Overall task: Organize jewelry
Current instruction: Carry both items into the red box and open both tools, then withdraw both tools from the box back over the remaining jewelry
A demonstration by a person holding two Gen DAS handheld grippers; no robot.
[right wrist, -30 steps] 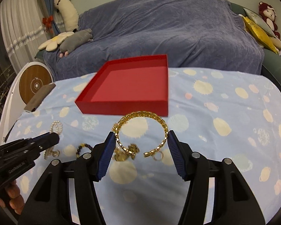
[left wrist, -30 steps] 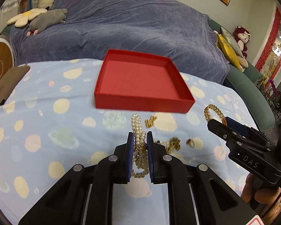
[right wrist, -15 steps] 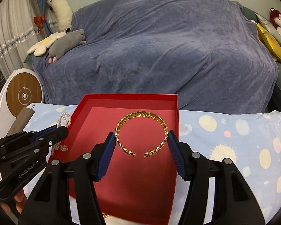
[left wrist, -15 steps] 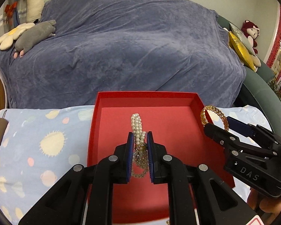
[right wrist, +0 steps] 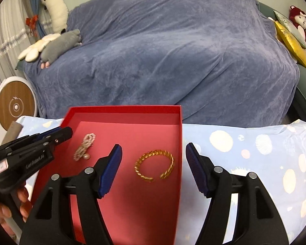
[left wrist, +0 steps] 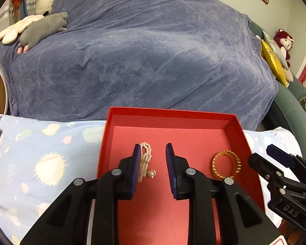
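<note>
A red tray sits on the light blue patterned cloth. A pearl bracelet lies in the tray's left part, beside the left finger of my open left gripper. A gold cuff bangle lies in the tray's right part, below my open right gripper. Each gripper also shows in the other's view: the right gripper at the tray's right edge, the left gripper at its left edge.
A sofa under a blue-grey throw stands just behind the table. Plush toys lie on its left end, cushions and a red plush on its right. A round wood-faced object stands at the left. The cloth extends right of the tray.
Both grippers have opened over the tray. The pearl bracelet and the gold bangle have dropped out of the jaws and now lie on the tray floor.
</note>
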